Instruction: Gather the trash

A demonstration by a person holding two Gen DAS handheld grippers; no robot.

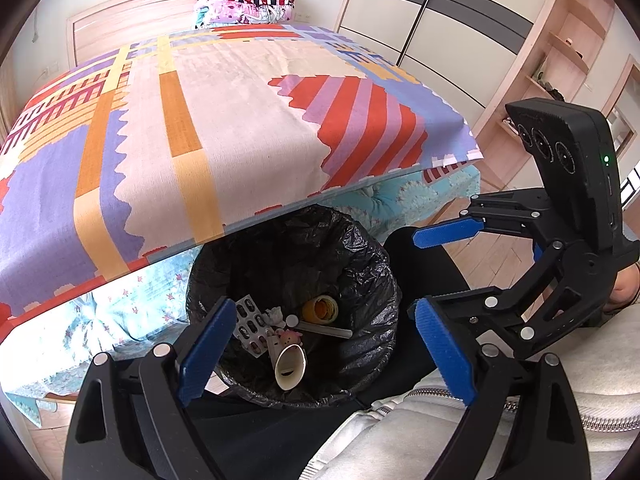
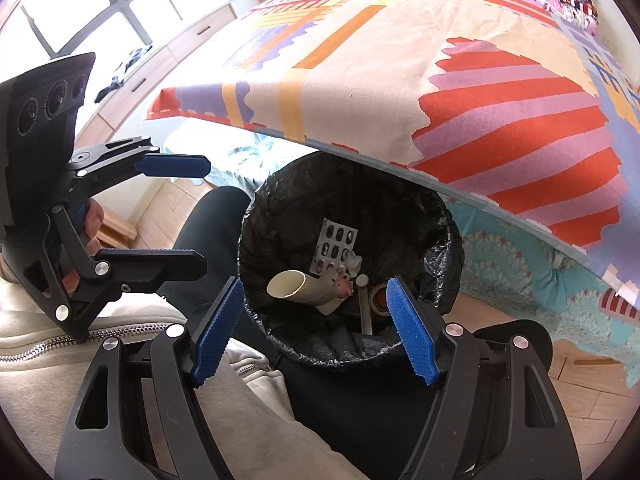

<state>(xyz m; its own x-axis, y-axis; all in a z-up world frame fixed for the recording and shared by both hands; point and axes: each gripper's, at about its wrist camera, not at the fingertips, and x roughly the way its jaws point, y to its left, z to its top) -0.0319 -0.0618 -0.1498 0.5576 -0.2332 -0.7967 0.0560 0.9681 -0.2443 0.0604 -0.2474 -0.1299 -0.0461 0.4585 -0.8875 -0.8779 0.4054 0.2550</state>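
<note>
Trash bin (image 1: pixel 294 304), black-lined, sits at the foot of the bed (image 1: pixel 224 128); inside lie a paper cup (image 1: pixel 290 368), blister pack (image 1: pixel 250 328) and tape roll (image 1: pixel 320 309). Left gripper (image 1: pixel 324 350) and right gripper (image 2: pixel 312 330) hover above it, both spread wide, empty. Judgement: before closing out, scan the bedspread for leftovers. No legible writing.

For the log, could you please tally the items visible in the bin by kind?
In the bin:
Paper cup: 1
Blister pack: 1
Tape roll: 1
Grey stick: 1
Crumpled wrapper: 1
Total: 5 visible; more may be hidden.
</note>
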